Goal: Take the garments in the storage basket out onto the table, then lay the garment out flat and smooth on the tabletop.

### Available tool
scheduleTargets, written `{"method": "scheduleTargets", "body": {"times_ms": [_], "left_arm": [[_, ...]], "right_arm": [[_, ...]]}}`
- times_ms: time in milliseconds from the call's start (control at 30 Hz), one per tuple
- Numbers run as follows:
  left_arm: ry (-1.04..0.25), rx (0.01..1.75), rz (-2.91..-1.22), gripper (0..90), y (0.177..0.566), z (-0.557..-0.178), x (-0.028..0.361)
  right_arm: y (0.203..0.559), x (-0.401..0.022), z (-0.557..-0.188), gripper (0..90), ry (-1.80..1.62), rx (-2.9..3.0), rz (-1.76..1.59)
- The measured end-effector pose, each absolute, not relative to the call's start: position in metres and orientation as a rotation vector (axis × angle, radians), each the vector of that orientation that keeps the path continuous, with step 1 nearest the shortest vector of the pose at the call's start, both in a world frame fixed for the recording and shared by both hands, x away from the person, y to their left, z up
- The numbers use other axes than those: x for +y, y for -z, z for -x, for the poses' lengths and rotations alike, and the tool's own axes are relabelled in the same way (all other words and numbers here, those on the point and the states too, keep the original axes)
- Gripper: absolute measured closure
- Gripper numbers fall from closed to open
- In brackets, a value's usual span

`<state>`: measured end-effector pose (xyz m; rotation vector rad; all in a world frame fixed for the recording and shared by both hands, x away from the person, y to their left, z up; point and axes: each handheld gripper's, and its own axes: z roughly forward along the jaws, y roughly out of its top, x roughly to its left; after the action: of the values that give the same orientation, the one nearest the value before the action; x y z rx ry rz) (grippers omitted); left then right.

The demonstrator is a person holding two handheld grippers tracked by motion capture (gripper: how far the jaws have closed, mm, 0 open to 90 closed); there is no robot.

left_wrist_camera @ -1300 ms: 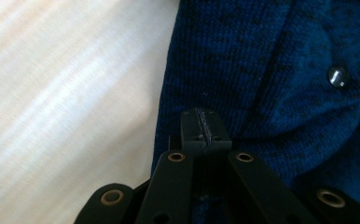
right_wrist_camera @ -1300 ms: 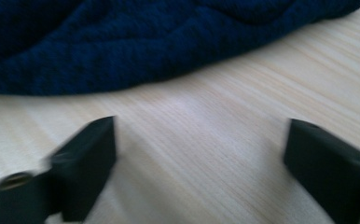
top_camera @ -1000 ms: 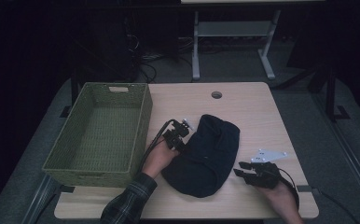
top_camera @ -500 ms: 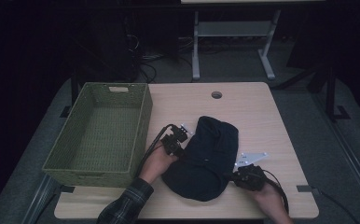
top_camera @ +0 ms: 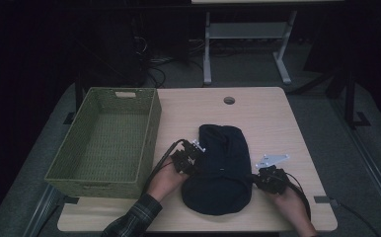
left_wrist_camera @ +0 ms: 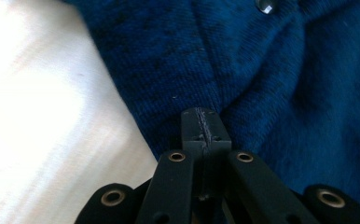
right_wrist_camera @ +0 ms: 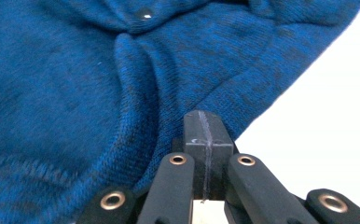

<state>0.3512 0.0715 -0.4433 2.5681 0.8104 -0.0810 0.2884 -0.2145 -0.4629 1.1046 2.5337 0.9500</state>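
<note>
High view. Item one: dark blue knitted garment point(top_camera: 219, 170), bunched into a rounded heap at the near middle of the desk point(top_camera: 257, 111). Item two: woven green basket point(top_camera: 151, 133), at nine o'clock from the garment, standing apart from it, nothing inside. Item three: left tongs point(top_camera: 192, 159), at the heap's nine o'clock edge, touching the cloth. Item four: right tongs point(top_camera: 260, 177), at its four o'clock edge, likewise on the cloth. A plaid sleeve point(top_camera: 132, 222) enters at the near edge.

Left gripper view. Left tongs point(left_wrist_camera: 201, 128) with jaws pressed fully together, a pinch of the knit's edge caught at their tips. Fabric is a close-ribbed deep blue with one small shiny stud point(left_wrist_camera: 265, 5) at twelve o'clock. Pale desk surface to nine o'clock.

Right gripper view. Right tongs point(right_wrist_camera: 205, 127) closed tight on the garment's hem, which runs off toward two o'clock. A second stud point(right_wrist_camera: 144, 14) lies among soft folds.

Progress, as judged: both grips taken on opposite edges; the lift, and any folding or transfer to the basket, not yet done.
</note>
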Motion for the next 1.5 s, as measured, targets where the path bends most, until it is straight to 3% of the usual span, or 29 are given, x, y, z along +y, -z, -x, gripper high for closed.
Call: {"method": "scheduleTargets", "body": {"times_ms": [567, 1100, 1500], "left_arm": [[0.074, 0.775, -2.507, 89.3, 0.427, -0.34, 0.076], [-0.012, 0.782, -2.397, 87.5, 0.397, -0.373, 0.068], [-0.021, 0.838, -2.431, 88.3, 0.423, -0.4, 0.056]], "right_arm": [[0.455, -0.221, -0.291, 90.0, -1.013, 2.482, -1.105], [0.429, -0.22, -0.33, 90.0, -1.094, 2.431, -1.099], [0.441, -0.214, -0.364, 90.0, -1.098, 2.434, -1.133]]}}
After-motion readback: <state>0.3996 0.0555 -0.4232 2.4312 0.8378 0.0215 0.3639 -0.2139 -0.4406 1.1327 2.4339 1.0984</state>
